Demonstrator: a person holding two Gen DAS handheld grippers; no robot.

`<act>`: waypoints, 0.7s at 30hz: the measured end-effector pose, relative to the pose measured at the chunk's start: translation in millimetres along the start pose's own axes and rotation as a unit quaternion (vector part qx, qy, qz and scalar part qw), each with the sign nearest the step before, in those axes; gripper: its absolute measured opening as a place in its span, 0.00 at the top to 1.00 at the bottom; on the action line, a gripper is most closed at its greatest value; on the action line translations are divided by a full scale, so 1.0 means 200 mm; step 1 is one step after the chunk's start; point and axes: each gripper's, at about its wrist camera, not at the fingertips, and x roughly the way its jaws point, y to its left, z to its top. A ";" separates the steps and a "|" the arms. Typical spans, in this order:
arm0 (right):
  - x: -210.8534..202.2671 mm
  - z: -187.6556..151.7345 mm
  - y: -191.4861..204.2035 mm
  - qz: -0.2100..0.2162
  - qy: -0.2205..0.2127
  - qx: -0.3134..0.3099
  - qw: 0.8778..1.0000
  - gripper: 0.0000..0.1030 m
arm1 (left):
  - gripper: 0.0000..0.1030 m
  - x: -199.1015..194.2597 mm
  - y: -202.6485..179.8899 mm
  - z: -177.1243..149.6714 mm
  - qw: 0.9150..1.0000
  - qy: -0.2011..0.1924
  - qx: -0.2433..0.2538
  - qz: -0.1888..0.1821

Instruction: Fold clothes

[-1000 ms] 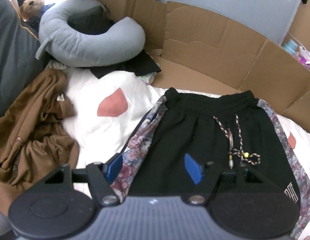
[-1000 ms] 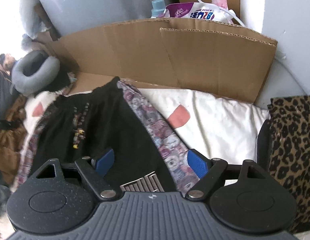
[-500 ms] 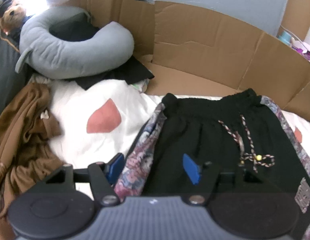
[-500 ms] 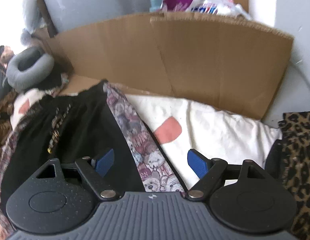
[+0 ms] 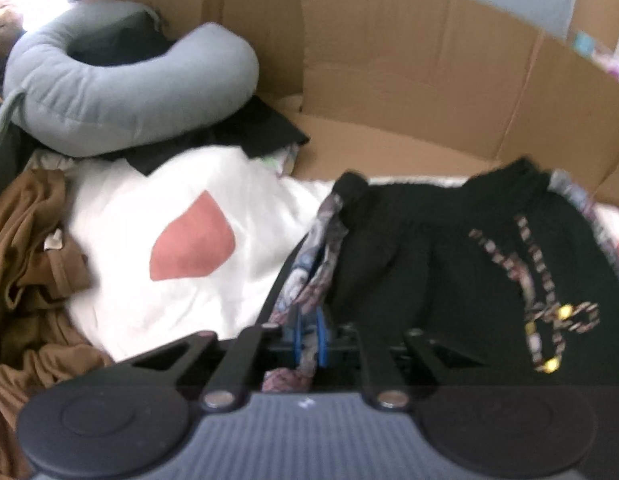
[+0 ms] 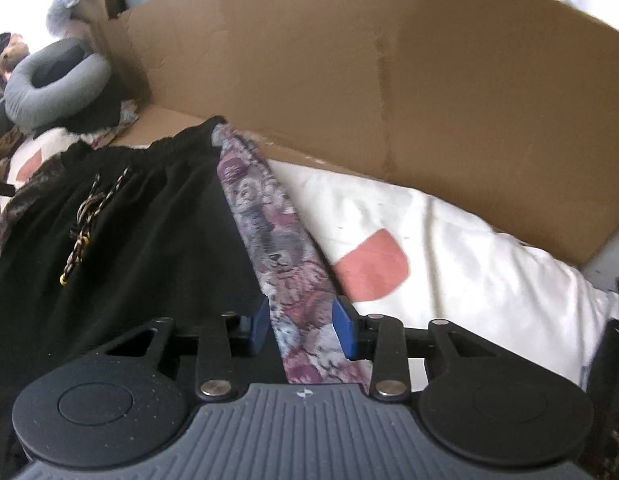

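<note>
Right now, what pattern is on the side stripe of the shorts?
A purple and grey cartoon-bear print on the side stripe, clearest in the right wrist view.

Daylight blows out the top-left corner in both views, everything's smeared with motion blur, and the fisheye bends the cardboard wall (image 6: 389,80) hard at the edges.

The left gripper (image 5: 308,338) is made of black plastic. Two round black discs are seen at its near corners, and between them a grey ribbed plate with a small white mark. Two black link arms are fixed with silver screws. The fingers (image 5: 295,332) are covered with blue pads. The right gripper (image 6: 300,326) is built in the same way: black discs, grey ribbed plate with a small cross mark, silver screws, blue pads (image 6: 344,330). Fine dust specks are seen on its left disc.
</note>
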 end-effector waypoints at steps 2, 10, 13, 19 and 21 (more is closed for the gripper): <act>0.04 0.00 0.02 -0.001 0.006 -0.005 1.000 0.59 | 0.92 0.07 0.01 0.00 1.000 0.009 -0.006 0.013; 0.18 -0.03 -0.03 -0.039 0.037 0.009 0.999 0.59 | 0.94 0.19 0.10 0.00 0.998 0.022 -0.024 0.050; 0.18 -0.02 -0.05 -0.040 0.036 0.016 0.998 0.59 | 0.89 0.11 0.12 0.00 0.999 0.010 -0.025 0.035; 0.14 0.02 -0.03 -0.019 0.013 0.003 1.000 0.59 | 0.82 0.03 0.11 -0.04 1.000 -0.001 -0.012 0.003; 0.15 0.05 -0.02 -0.018 0.007 0.000 1.000 0.59 | 0.81 0.04 0.10 -0.07 1.000 -0.005 -0.001 0.018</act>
